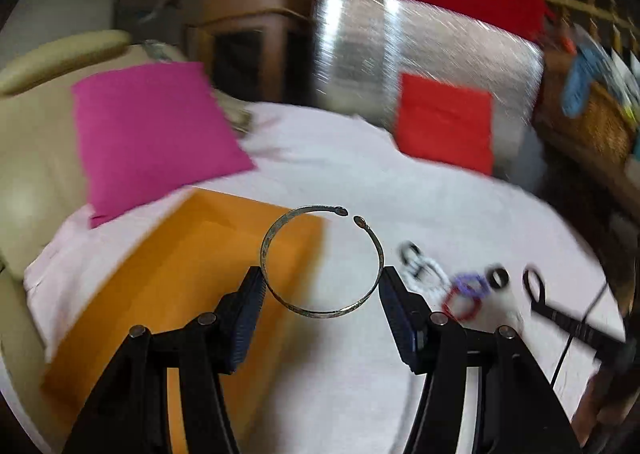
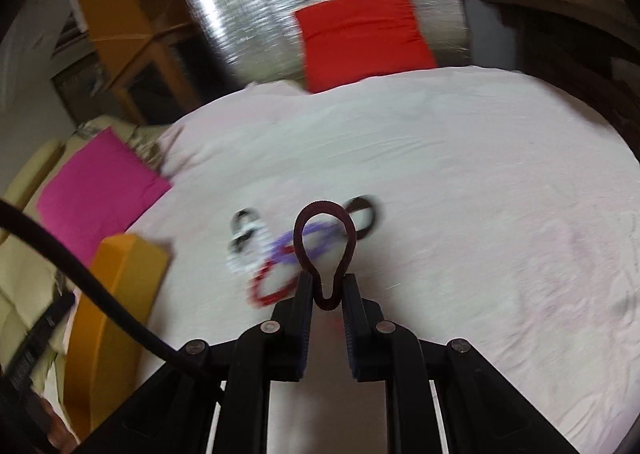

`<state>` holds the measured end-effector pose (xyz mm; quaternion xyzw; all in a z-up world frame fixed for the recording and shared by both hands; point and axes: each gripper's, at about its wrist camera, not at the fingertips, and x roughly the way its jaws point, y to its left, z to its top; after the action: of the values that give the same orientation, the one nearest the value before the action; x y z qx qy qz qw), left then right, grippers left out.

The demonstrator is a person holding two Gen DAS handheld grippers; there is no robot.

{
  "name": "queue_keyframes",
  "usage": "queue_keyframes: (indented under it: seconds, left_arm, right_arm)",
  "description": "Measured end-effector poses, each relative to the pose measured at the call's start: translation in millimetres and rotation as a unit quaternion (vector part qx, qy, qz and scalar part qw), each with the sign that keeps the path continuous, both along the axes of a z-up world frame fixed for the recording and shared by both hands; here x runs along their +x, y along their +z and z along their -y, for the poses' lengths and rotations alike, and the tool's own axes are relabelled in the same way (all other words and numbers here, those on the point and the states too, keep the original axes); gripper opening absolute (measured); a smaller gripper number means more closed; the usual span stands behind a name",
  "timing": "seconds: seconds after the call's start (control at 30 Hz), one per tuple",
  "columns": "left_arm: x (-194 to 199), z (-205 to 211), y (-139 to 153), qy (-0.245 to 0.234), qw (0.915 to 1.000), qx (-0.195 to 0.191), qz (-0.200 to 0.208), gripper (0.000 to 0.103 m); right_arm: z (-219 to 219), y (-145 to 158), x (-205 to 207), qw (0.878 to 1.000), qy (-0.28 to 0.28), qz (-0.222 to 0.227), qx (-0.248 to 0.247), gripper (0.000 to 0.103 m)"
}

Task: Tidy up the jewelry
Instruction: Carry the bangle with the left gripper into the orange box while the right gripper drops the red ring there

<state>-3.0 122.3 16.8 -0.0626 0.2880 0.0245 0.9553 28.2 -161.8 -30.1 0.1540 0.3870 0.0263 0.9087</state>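
Left wrist: thin open metal bangle (image 1: 322,262)

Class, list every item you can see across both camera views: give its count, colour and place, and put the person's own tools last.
Open metal cuff bangle: one, tarnished silver, held between left tongs.
Dark maroon elastic band: one, pinched in right tongs.
Loose bands pile: several, white, purple, red, black, on sheet.
Orange cardboard box: one, left on bed.
White bed sheet: one.
Magenta cushion: one, left.
Red cushion: one, far side.
Left tongs: black.
Right tongs: black.

Open metal bangle (image 1: 322,262) held aloft, maroon band (image 2: 324,250) pinched, possibly elastic
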Motion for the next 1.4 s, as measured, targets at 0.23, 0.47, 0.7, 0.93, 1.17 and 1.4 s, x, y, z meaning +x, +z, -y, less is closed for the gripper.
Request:
queue_keyframes:
  seconds: [0.23,0.47,0.7,0.93,1.17,1.4]
  left_arm:
    - [-34,-105,25,0.137,0.9891,-0.025,0.046,0.060]
    - [-28,-172,-4,0.223,0.9743,-0.031,-0.008,0.060]
    - [-5,-185,-51,0.230,0.9653,-0.072,-0.100,0.061]
    - [-6,-193,-65,0.249,0.9552,-0.085,-0.135,0.061]
    - [-10,-182,-51,0.271,0.9551,-0.047,-0.111,0.074]
    - [-10,-137,-27,0.252,0.9664,0.011,-0.052,0.077]
  right_arm:
    - [-110,53,2,0.994,0.102,0.026,-0.039,0.016]
    - [-218,80,25,0.979,0.199,0.040,0.012,0.016]
    - [-284,29,67,0.974,0.225,-0.030,0.017,0.016]
    - [-299,-5,85,0.969,0.234,-0.079,0.020,0.020]
    - [-290,9,80,0.972,0.228,-0.060,0.028,0.043]
    - [-229,49,66,0.983,0.177,0.002,0.039,0.043]
